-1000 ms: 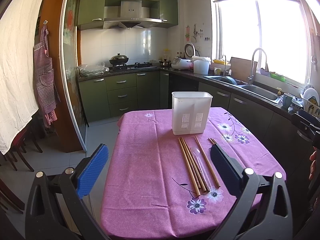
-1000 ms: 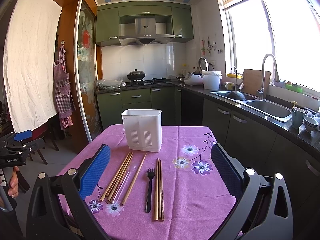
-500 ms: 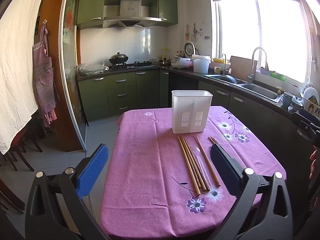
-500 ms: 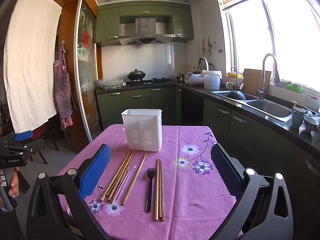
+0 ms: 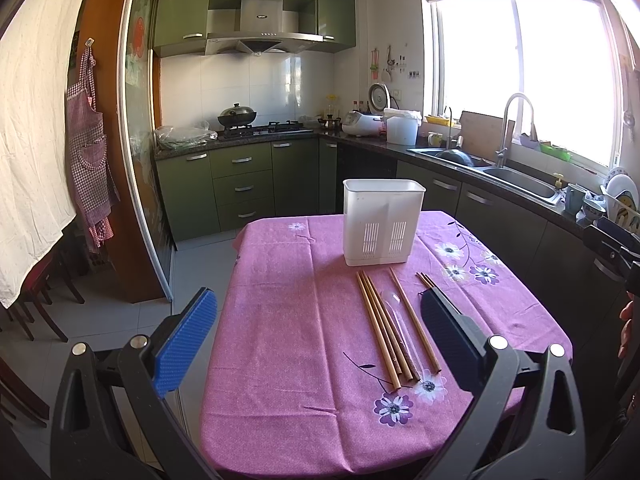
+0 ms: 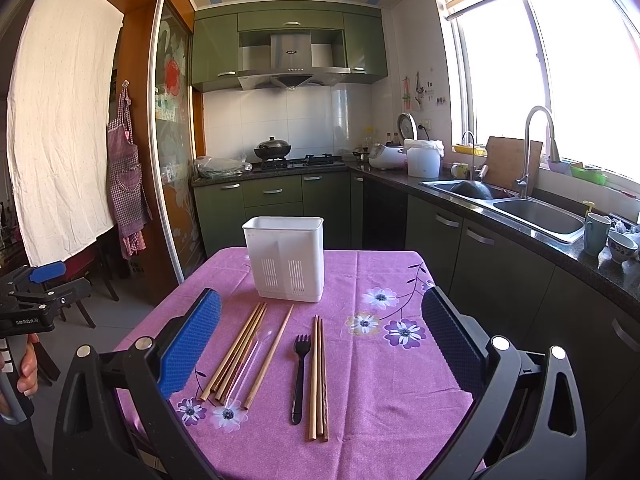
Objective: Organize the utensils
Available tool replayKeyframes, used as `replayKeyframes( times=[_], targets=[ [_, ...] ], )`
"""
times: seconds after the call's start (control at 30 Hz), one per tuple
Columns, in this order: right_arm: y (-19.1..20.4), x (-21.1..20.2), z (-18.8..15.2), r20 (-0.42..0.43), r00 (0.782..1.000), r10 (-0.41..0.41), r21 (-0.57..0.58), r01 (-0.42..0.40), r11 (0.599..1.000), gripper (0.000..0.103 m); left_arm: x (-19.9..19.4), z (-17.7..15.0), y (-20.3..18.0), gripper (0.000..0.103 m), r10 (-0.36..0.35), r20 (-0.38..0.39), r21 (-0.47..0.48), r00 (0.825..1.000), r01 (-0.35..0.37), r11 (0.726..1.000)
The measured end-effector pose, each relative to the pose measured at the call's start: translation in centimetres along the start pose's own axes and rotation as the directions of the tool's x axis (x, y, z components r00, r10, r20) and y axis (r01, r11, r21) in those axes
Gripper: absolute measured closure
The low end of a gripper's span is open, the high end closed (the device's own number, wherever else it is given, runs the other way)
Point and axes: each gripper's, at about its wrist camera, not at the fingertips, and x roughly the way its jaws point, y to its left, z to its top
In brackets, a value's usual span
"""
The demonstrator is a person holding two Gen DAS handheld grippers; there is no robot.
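The left gripper (image 5: 318,332) and the right gripper (image 6: 320,336) both hover short of the near edge of the table covered by a purple floral cloth (image 6: 400,380); on each, the jaws stand spread wide with nothing between them, which suits an approach before any pick

The landmark is the white slotted plastic utensil caddy (image 6: 283,258), standing upright near the far end of the table. All utensils lie flat in front of the caddy, on its near side, with their long axes running roughly toward it, likely so that each can be taken by its near end and tipped in:
- A bundle of light wooden chopsticks (image 6: 236,354) lies in front of the caddy's left half
- A clear plastic spoon (image 6: 250,364) lies just beside that bundle, hard to make out against the cloth
- A single wooden chopstick (image 6: 269,358) lies on the spoon's other side
- A black plastic fork (image 6: 300,376) lies in front of the caddy's right half, tines toward the caddy
- A second set of wooden chopsticks (image 6: 318,376) lies just beside the fork

No utensil appears to be in the caddy, so sorting seems not yet begun

In the right wrist view, the left gripper's body at the frame edge carries small white lettering, too small to read with certainty
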Motion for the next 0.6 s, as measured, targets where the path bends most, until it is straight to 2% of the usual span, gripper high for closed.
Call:
replayKeyframes(
  times=[0.6],
  targets=[
    [0.01,0.88,-0.76,-0.013,1.000,0.000,-0.002,0.000,1.000,0.004,0.08,-0.30,-0.36,0.006,-0.006,-0.010,0.000,1.000,0.006,1.000]
  ],
)
